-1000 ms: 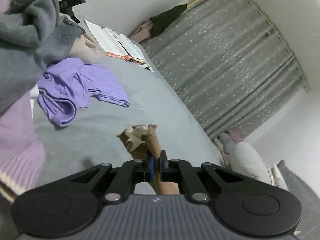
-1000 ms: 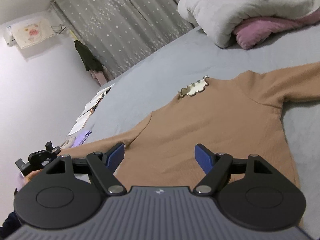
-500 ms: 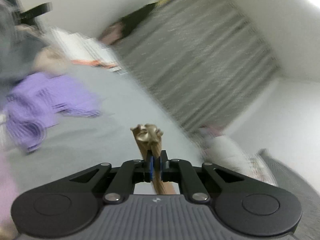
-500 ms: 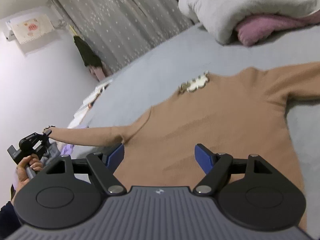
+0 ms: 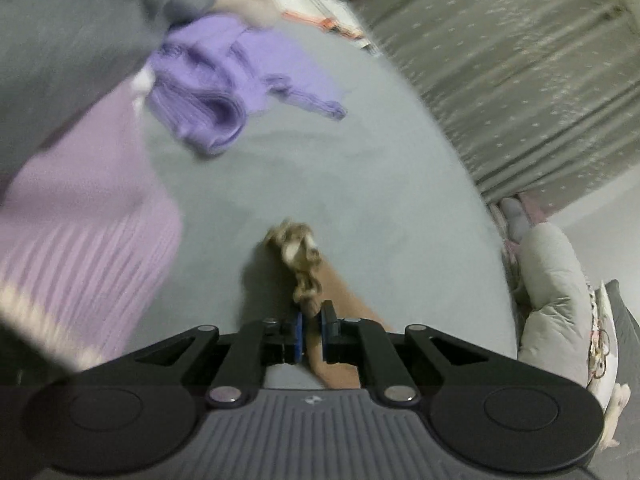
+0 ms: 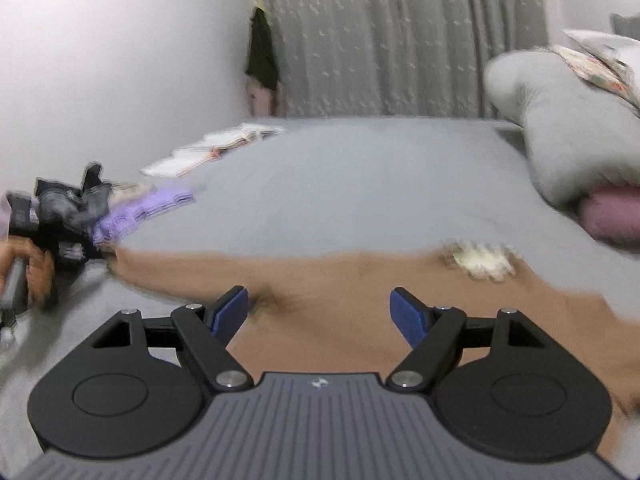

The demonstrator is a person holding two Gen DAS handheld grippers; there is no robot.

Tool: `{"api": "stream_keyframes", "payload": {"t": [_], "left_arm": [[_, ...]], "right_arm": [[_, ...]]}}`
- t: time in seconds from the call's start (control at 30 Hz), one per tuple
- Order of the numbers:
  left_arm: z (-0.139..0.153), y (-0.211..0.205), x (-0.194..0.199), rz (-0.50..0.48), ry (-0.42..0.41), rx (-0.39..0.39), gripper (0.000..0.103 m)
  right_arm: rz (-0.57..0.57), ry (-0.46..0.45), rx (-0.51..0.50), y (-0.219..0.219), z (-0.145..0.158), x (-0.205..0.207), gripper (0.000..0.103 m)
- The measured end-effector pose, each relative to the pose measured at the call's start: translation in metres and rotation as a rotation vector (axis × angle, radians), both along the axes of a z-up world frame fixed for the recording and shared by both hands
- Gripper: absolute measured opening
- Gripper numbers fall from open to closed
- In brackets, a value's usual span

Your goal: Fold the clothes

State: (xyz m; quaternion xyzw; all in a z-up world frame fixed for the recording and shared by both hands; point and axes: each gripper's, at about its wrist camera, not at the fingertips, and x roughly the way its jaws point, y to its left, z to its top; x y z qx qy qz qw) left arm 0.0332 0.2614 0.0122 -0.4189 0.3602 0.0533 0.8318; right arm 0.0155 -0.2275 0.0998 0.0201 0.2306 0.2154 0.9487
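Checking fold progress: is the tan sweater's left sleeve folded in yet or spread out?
Spread out. The sleeve stretches sideways from the tan sweater across the bed, its cuff pinched in the left gripper.

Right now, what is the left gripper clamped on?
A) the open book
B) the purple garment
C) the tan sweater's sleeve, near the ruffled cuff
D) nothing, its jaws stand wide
C: in the left wrist view the left gripper has its blue pads closed on the tan sweater's sleeve, with the ruffled cuff sticking out past them.
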Motion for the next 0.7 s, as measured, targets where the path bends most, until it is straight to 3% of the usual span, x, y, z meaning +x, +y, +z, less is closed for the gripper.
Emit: {"api": "stream_keyframes", "payload": {"t": [0.1, 0.2, 0.3, 0.4, 0.43, 0.53, 0.57, 0.63, 0.7], "left_arm": [[0.000, 0.004, -0.009, 0.022, 0.044, -0.033, 0.006], [0.003, 0.011, -0.020, 0.065, 0.032, -0.125, 0.006], [0.009, 0.009, -0.019, 0.049, 0.012, -0.116, 0.006], [0.005, 0.009, -0.017, 0.040, 0.039, -0.129, 0.006], [0.002, 0.011, -0.017, 0.042, 0.047, -0.157, 0.006], [-0.002, 0.013, -0.013, 0.038, 0.065, -0.168, 0.006], [-0.003, 0.014, -0.011, 0.040, 0.071, -0.164, 0.006], [-0.005, 0.015, -0.009, 0.053, 0.080, -0.158, 0.006], [-0.007, 0.016, -0.008, 0.062, 0.079, -0.174, 0.006]], "right_arm": [[0.163, 0.058, -0.072, 0.070, 0.013, 0.068, 0.079], [0.307, 0.144, -0.131, 0.149, -0.004, 0.125, 0.079], [0.380, 0.201, -0.228, 0.208, -0.029, 0.156, 0.076], [0.502, 0.276, -0.339, 0.264, -0.057, 0.174, 0.058], [0.540, 0.292, -0.358, 0.273, -0.063, 0.172, 0.043], [0.599, 0.294, -0.402, 0.288, -0.072, 0.164, 0.026], [0.609, 0.290, -0.414, 0.291, -0.072, 0.163, 0.013], [0.613, 0.268, -0.453, 0.299, -0.069, 0.162, 0.005], [0.572, 0.199, -0.515, 0.307, -0.062, 0.158, 0.004]]}}
